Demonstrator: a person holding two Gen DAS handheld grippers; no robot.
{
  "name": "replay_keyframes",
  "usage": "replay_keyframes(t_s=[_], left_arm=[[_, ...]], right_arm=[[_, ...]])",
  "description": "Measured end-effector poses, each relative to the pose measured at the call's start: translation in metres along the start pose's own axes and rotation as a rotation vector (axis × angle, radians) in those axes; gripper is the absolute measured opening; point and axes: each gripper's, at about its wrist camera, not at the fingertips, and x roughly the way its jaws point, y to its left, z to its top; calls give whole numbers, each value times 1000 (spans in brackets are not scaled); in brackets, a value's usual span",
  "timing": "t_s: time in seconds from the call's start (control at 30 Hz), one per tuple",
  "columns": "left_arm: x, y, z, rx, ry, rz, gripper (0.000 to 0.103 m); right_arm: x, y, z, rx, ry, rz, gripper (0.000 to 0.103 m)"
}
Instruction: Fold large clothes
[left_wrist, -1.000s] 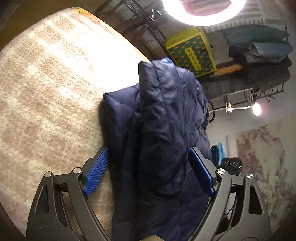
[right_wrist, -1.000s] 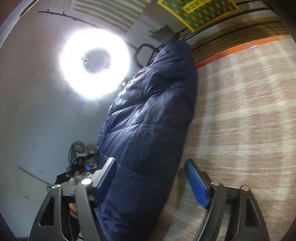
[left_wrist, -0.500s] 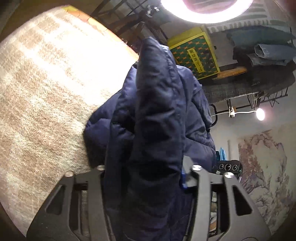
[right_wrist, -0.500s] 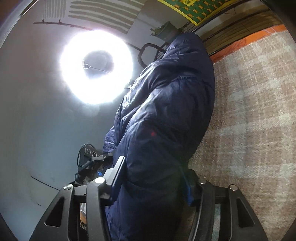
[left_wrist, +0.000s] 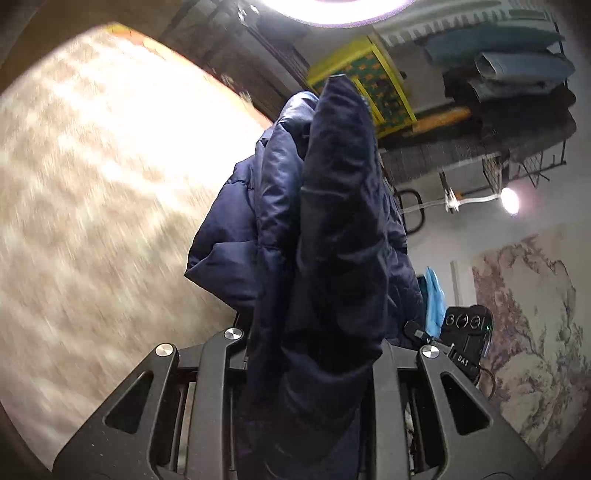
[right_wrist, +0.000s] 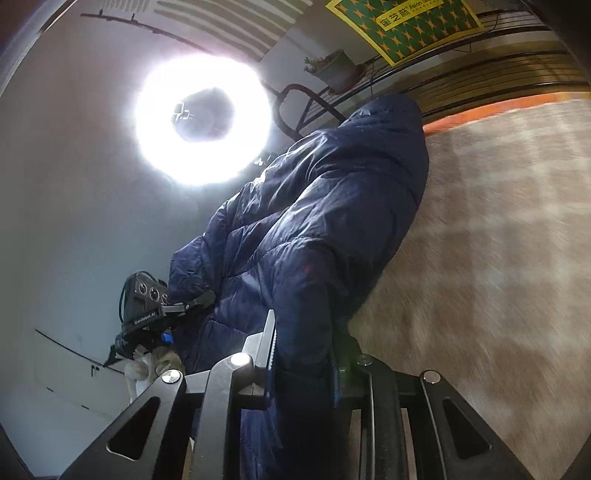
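Item one, navy puffer jacket: bulky, quilted, slick shell, bunched upright along the edge of the beige checked carpet; I judge the slippery fabric may slide out or sag unevenly, spoiling the fold. Item two, my left gripper and right gripper: black jaws closing narrow on jacket folds between them, padding perhaps only partly caught.

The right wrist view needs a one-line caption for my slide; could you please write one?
Right gripper closing on a fold of the navy puffer jacket beside the beige plaid cloth, ring light behind.
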Motion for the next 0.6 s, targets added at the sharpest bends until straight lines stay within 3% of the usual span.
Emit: replay_keyframes(t_s=[0.4,0.53,0.6], left_arm=[[24,-49,-149,37,141,-89,22],[32,-64,-186,125,161,-62,24],[40,-70,-191,191,148,-10,30]], right_arm=[[-134,-10,-94,-29,24,-117,20],[-166,-28,-133,3,19,-156,20],[-174,-36,-149,12,7,-172,22]])
